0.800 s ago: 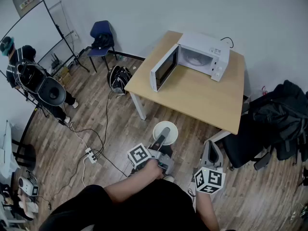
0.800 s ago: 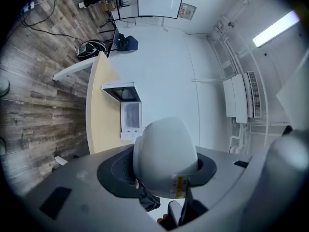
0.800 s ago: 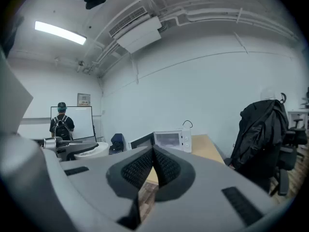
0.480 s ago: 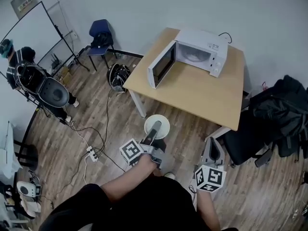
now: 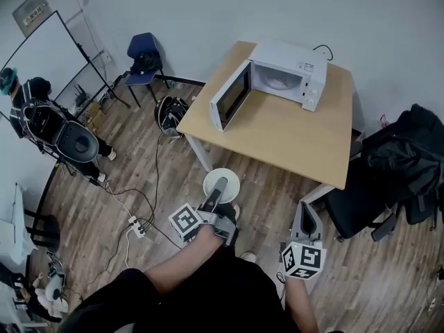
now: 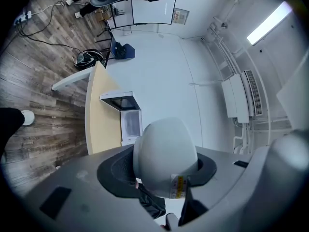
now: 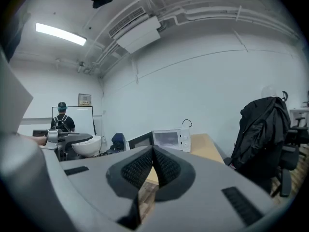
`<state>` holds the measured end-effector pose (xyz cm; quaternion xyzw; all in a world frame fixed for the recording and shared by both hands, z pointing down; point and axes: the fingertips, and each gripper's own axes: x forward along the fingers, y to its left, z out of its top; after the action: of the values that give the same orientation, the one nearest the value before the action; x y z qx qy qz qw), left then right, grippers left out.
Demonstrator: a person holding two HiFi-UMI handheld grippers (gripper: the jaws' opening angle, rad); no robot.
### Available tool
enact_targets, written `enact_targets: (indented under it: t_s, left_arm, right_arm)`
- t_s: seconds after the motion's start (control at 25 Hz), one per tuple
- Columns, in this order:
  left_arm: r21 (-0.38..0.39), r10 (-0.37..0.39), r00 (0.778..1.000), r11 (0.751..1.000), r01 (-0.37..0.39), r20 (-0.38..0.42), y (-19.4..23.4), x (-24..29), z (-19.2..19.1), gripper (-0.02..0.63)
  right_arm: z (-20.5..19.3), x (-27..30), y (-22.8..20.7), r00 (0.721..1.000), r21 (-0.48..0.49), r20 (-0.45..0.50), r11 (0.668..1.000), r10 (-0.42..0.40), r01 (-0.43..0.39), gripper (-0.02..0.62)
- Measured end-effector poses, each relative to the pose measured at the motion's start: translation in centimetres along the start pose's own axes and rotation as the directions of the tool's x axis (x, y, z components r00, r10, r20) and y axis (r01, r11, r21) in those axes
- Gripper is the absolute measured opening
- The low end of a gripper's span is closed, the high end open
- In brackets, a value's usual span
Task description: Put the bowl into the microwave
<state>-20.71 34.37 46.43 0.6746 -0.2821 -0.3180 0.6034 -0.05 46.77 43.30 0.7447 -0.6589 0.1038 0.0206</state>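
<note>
A white bowl [image 5: 220, 184] hangs above the wooden floor just short of the table's near edge, with my left gripper [image 5: 218, 190] shut on its rim. In the left gripper view the bowl [image 6: 164, 153] fills the space between the dark pads, its underside showing a small label. The white microwave [image 5: 288, 75] stands at the far side of the light wooden table [image 5: 291, 137], its door [image 5: 229, 97] swung open to the left. My right gripper [image 5: 306, 212] is lower right, shut and holding nothing; its pads [image 7: 164, 167] meet, with the microwave [image 7: 166, 140] beyond them.
A black chair draped with a dark coat [image 5: 402, 165] stands right of the table. On the floor at left lie a backpack [image 5: 170, 113], cables and a power strip [image 5: 135, 224]. A blue chair [image 5: 144, 57], a whiteboard [image 5: 48, 47] and a person [image 5: 31, 96] are further left.
My left gripper has carried the bowl a little to the left and slightly up in the head view. The right gripper has stayed about where it was.
</note>
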Motion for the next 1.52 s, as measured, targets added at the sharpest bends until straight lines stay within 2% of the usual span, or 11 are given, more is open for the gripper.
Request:
enact_targets:
  t_s: [0.12, 0.32, 0.48, 0.72, 0.88, 1.08, 1.16, 1.32, 1.44, 1.52]
  left_arm:
    - [-0.003, 0.000, 1.000, 1.000, 0.000, -0.011, 0.9, 1.7, 0.3, 0.213]
    - [0.032, -0.022, 0.997, 0.999, 0.024, -0.080, 1.8, 6.2, 0.4, 0.213]
    - [-0.018, -0.024, 0.994, 1.000, 0.022, -0.110, 3.4, 10.2, 0.7, 0.213]
    - [-0.041, 0.022, 0.979, 0.999, -0.031, -0.200, 6.2, 16.5, 1.0, 0.213]
    - [-0.067, 0.001, 0.971, 0.998, -0.018, -0.241, 6.2, 20.8, 1.5, 0.213]
    - [-0.041, 0.044, 0.961, 0.998, -0.057, -0.274, 7.7, 24.6, 3.9, 0.213]
    - [-0.043, 0.036, 0.960, 0.998, -0.049, -0.278, 8.2, 26.0, 4.9, 0.213]
    - [-0.093, -0.011, 0.958, 0.996, -0.016, -0.286, 8.8, 28.9, 6.2, 0.213]
    - [-0.034, 0.056, 0.942, 0.997, -0.071, -0.331, 10.8, 30.4, 6.5, 0.213]
    - [-0.027, 0.067, 0.934, 0.996, -0.081, -0.350, 11.6, 31.8, 6.2, 0.213]
  right_arm:
    - [-0.2, 1.4, -0.2, 1.000, -0.037, -0.014, 0.999, -0.008, 0.007, 0.060]
    - [0.4, 4.6, -1.2, 1.000, -0.059, -0.013, 0.998, -0.028, 0.027, 0.060]
    - [0.6, 8.4, -2.6, 0.996, -0.075, -0.041, 0.995, -0.074, 0.071, 0.060]
    - [1.4, 15.4, -3.7, 0.994, -0.096, -0.083, 0.993, -0.071, 0.063, 0.060]
    - [2.4, 19.3, -4.4, 0.989, -0.104, -0.113, 0.991, -0.100, 0.088, 0.060]
    - [3.7, 24.1, -4.5, 0.985, -0.113, -0.107, 0.986, -0.132, 0.120, 0.060]
    - [3.9, 25.9, -4.4, 0.985, -0.113, -0.104, 0.986, -0.135, 0.123, 0.060]
    - [4.6, 28.9, -3.9, 0.986, -0.122, -0.086, 0.984, -0.144, 0.133, 0.060]
    - [4.7, 30.5, -3.7, 0.982, -0.109, -0.092, 0.982, -0.163, 0.153, 0.060]
    - [4.2, 31.5, -3.9, 0.978, -0.102, -0.119, 0.982, -0.169, 0.157, 0.060]
